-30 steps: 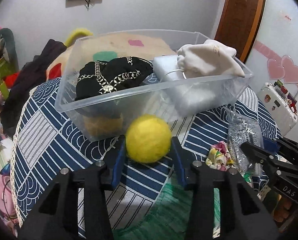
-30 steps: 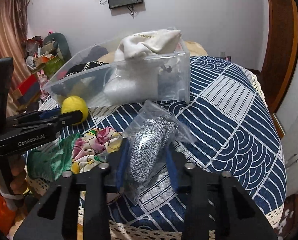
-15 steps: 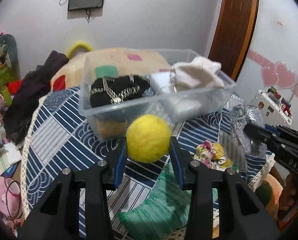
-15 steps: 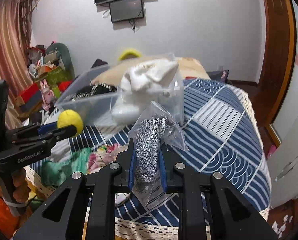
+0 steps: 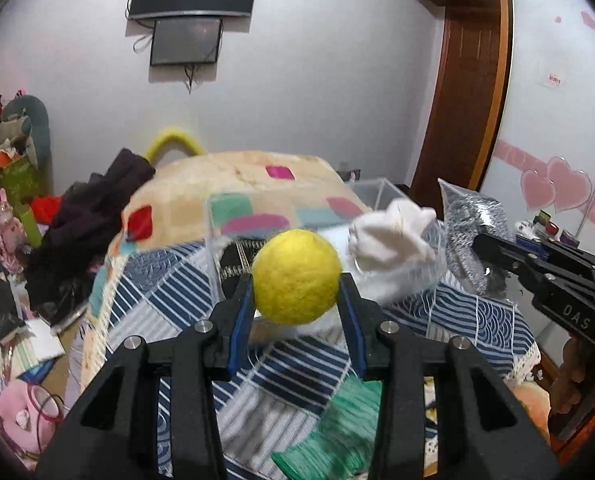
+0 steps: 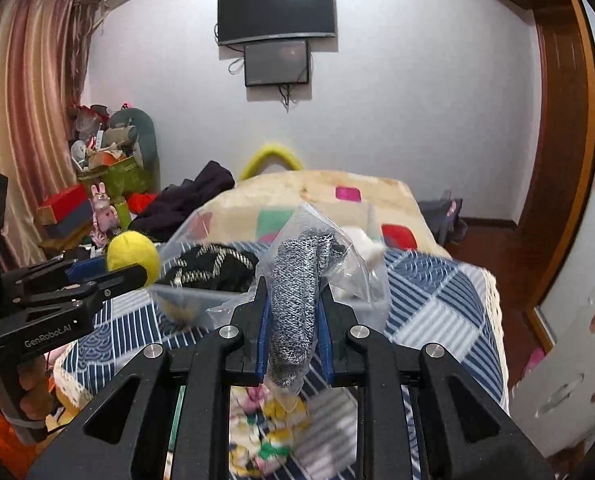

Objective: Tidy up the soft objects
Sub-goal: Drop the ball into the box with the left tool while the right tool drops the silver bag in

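Observation:
My left gripper (image 5: pixel 296 312) is shut on a yellow felt ball (image 5: pixel 296 277) and holds it in the air above the table. My right gripper (image 6: pixel 293 322) is shut on a clear bag with a grey knit item (image 6: pixel 297 292) and holds it lifted. A clear plastic bin (image 6: pixel 367 300) stands beyond both, with a black patterned cloth (image 6: pixel 209 266) and a white cloth (image 5: pixel 391 236) inside. The ball also shows in the right wrist view (image 6: pixel 132 254), and the bag in the left wrist view (image 5: pixel 471 228).
A blue patterned tablecloth (image 6: pixel 429 308) covers the table. A green cloth (image 5: pixel 337 436) and a floral cloth (image 6: pixel 269 436) lie near its front edge. A bed with a patchwork blanket (image 5: pixel 233 184) lies behind. Clutter fills the left side of the room.
Both grippers have risen well above the table with their loads. The right gripper closed on the bag about a second ago. The bin now sits lower and farther in view.

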A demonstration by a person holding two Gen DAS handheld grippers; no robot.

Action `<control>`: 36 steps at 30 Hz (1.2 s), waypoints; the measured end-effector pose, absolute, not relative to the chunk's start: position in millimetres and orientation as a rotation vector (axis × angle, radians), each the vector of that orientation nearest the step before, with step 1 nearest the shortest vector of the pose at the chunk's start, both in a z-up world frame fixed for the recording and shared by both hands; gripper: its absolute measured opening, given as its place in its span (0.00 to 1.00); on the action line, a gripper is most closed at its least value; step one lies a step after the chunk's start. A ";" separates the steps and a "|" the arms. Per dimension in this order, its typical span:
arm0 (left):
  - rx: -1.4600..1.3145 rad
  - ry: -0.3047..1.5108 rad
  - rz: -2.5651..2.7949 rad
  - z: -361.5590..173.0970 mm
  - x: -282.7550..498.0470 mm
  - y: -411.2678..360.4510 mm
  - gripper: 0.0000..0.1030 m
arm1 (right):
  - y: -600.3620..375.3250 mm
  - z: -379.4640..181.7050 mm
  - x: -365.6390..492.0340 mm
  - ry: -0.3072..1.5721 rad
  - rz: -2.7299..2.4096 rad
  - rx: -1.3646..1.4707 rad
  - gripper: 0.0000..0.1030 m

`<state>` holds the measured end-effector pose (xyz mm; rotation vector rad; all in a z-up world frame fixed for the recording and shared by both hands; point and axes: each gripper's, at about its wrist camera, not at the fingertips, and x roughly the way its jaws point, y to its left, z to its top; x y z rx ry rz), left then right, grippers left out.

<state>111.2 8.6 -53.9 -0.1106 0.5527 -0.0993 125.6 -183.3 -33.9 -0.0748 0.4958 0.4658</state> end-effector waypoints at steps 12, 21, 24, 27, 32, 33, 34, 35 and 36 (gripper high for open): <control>-0.087 0.542 -0.082 -42.4 149.6 15.9 0.40 | -140.1 -31.2 162.0 0.495 0.503 -0.106 0.18; -0.108 0.619 -0.098 -66.5 184.6 18.9 0.40 | -117.9 -56.2 180.9 0.575 0.537 -0.169 0.18; -0.110 0.649 -0.098 -78.0 193.5 21.1 0.40 | -111.1 -69.0 184.8 0.614 0.545 -0.201 0.18; -0.121 0.669 -0.109 -86.3 199.3 23.9 0.41 | -109.8 -74.7 191.1 0.640 0.550 -0.221 0.18; -0.101 0.709 -0.110 -99.3 206.3 21.7 0.43 | -114.0 -82.6 198.1 0.699 0.566 -0.218 0.19; -0.094 0.703 -0.105 -99.4 204.6 20.1 0.44 | -114.5 -81.7 198.2 0.698 0.567 -0.219 0.20; -0.092 0.700 -0.101 -99.0 204.1 20.2 0.45 | -114.9 -80.7 197.6 0.699 0.566 -0.222 0.20; -0.097 0.700 -0.106 -98.3 203.2 20.6 0.47 | -114.9 -79.3 197.0 0.702 0.566 -0.223 0.20; -0.104 0.702 -0.112 -98.1 203.2 22.5 0.49 | -114.7 -78.0 196.6 0.704 0.566 -0.225 0.21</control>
